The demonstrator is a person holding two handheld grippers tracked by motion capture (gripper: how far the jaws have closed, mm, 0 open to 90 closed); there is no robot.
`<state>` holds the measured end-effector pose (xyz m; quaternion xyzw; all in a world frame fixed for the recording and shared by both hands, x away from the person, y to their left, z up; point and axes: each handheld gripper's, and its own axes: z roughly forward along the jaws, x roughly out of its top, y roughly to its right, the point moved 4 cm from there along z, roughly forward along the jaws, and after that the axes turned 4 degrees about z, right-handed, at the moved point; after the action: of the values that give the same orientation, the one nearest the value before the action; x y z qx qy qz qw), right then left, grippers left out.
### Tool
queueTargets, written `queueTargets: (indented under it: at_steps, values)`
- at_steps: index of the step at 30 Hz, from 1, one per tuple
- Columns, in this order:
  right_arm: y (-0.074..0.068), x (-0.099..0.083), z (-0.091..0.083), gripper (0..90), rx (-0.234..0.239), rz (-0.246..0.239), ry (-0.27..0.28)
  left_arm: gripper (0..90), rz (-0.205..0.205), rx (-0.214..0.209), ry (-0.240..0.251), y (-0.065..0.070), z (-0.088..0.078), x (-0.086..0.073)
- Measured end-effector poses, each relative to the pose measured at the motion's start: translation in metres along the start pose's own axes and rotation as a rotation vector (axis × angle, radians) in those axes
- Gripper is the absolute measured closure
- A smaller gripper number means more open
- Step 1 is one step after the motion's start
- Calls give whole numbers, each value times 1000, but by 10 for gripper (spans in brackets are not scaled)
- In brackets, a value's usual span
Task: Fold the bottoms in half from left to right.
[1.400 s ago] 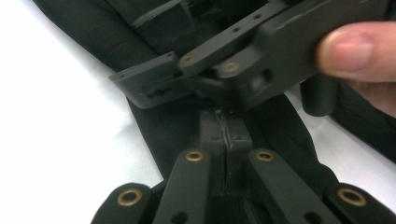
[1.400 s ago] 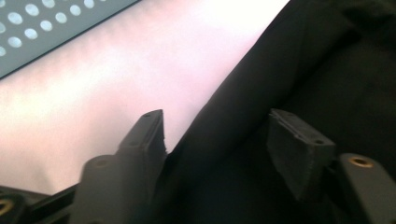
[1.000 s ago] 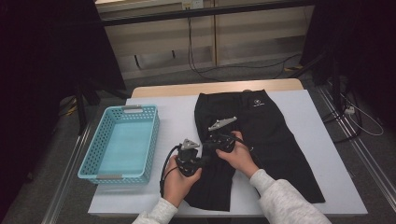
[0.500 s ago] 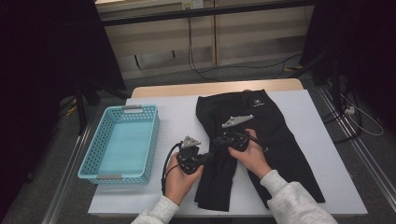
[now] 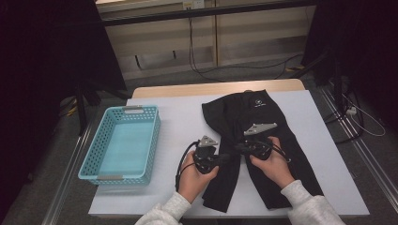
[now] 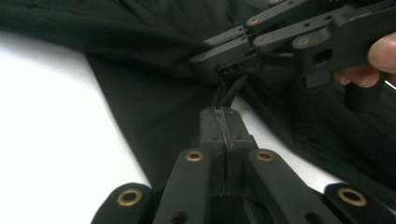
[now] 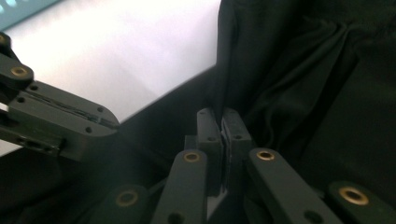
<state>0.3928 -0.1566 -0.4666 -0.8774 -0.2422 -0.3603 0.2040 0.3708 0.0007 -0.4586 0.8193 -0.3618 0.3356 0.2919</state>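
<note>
A pair of black fabric trousers with a small white logo at the waistband lies spread on the white table top, legs toward the person. The left gripper, held in the left hand, is clenched at the crotch of the trousers; whether cloth is caught in it is hard to tell, though in the left gripper view its jaws meet flush. Just to its right, nearly tip to tip, the right gripper pinches a fold of the same black cloth, with the right hand resting on the right leg. A light blue perforated plastic basket stands well to the left of the left gripper.
</note>
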Motion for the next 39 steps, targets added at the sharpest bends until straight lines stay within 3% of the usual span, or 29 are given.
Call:
queueTargets:
  at_steps: [4,10,20,26,28,32,35,37,39]
  values:
    - [0,4,6,703,-31,-54,30,894,-5,6,-4,-2,0,-2]
    - [-3,24,18,559,-36,-88,84,894,-11,11,-7,-7,-2,-6]
    - [-9,46,60,518,-25,-128,57,893,-52,26,10,-14,-10,-12]
    - [-9,50,89,512,-55,-155,13,893,-67,31,20,-19,-16,-14]
    - [-7,51,96,532,-73,-172,8,893,-63,32,17,-20,-17,-14]
    - [-5,54,100,716,-66,-138,11,894,-71,31,30,-19,-19,-13]
    - [-3,56,99,875,-86,-151,-6,894,-73,26,40,-19,-20,-12]
    - [-1,57,97,892,-93,-156,-15,894,-70,23,49,-19,-22,-10]
    - [3,59,93,897,-79,-131,-11,894,-67,22,58,-18,-23,-8]
